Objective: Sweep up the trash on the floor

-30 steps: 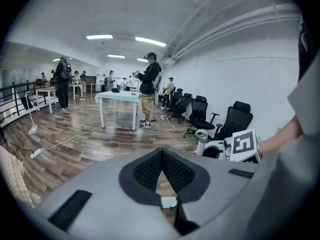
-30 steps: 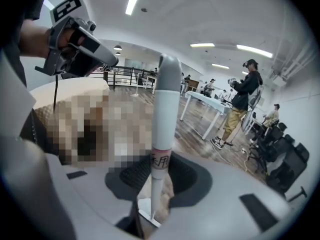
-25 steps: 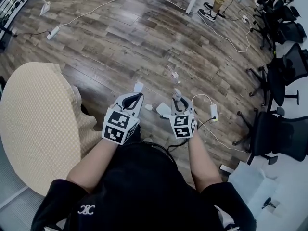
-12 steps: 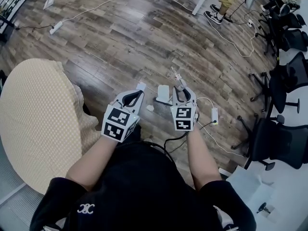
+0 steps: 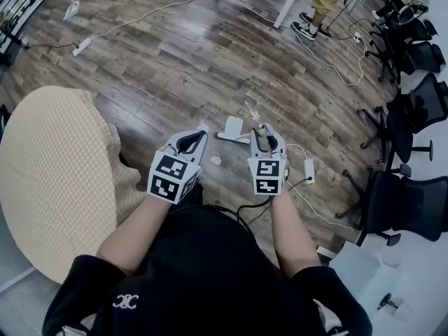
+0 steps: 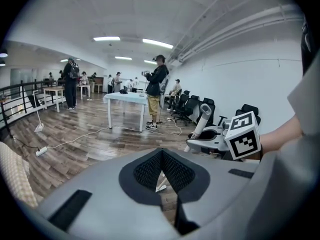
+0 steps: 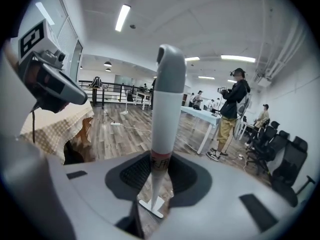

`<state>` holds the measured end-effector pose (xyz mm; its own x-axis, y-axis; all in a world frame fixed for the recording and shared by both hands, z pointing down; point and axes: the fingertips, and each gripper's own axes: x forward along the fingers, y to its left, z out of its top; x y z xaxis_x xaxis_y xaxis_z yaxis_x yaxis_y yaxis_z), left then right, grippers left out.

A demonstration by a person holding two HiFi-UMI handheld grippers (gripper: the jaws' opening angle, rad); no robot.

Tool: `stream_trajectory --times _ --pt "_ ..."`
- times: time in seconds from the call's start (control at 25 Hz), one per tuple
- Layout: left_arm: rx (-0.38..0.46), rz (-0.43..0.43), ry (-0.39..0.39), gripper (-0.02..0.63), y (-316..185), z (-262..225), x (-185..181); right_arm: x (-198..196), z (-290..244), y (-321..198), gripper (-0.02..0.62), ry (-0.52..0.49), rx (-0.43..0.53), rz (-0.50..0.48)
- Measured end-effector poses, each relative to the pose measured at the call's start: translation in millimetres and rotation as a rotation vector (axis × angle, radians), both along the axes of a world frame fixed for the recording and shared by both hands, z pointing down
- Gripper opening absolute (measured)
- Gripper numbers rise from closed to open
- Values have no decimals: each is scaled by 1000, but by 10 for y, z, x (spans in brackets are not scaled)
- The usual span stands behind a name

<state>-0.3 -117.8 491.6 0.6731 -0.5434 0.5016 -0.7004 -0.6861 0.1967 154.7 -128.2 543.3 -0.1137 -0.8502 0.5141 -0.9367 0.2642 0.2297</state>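
Note:
My right gripper [image 5: 264,133] is shut on an upright white handle with a grey top [image 7: 164,104]. That handle ends in a flat white dustpan [image 5: 233,127] resting on the wood floor just ahead of the jaws. My left gripper [image 5: 199,137] has its pads pressed together [image 6: 161,160], and a thin white stick [image 6: 160,183] runs down from them to a small white piece [image 5: 203,127] on the floor. A white scrap [image 5: 215,160] lies between the two grippers. A clear wrapper-like bit [image 5: 250,110] lies just beyond the dustpan.
A round table with a beige cloth [image 5: 49,180] stands close on my left. A white cable with an adapter [image 5: 309,170] trails at my right, beside black office chairs [image 5: 413,194]. A person [image 5: 318,5] stands by a table leg far ahead. A power strip [image 5: 82,46] lies far left.
The right gripper has pushed the dustpan forward, from near my feet to ahead of the jaws. The left gripper has barely moved. The white scrap now lies behind the dustpan.

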Motion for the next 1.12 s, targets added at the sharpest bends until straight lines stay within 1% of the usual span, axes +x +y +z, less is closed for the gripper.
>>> stream_trajectory --times 0.16,0.32,0.48,0.68,0.84,1.0,1.12 --pt "17 -19 3 -5 105 -85 9 -39 -196 162 112 -13 14 -24" --pt "24 -31 6 -5 208 -105 10 -119 -305 296 112 -57 3 -59" --pt "21 -32 5 -5 345 -102 9 -183 -331 415 112 -99 -24 -63" --pt "16 -55 0 -5 455 -92 -73 -331 -117 588 112 -121 -121 -88" --pt "-1 -72 -10 -5 524 -26 -161 -403 151 643 112 -130 -176 -78" --pt "-23 -90 -21 -5 517 62 -270 -461 297 498 112 -143 -171 -54" --pt "-38 -106 -26 -5 443 110 -337 -463 329 298 112 -144 -154 -18"
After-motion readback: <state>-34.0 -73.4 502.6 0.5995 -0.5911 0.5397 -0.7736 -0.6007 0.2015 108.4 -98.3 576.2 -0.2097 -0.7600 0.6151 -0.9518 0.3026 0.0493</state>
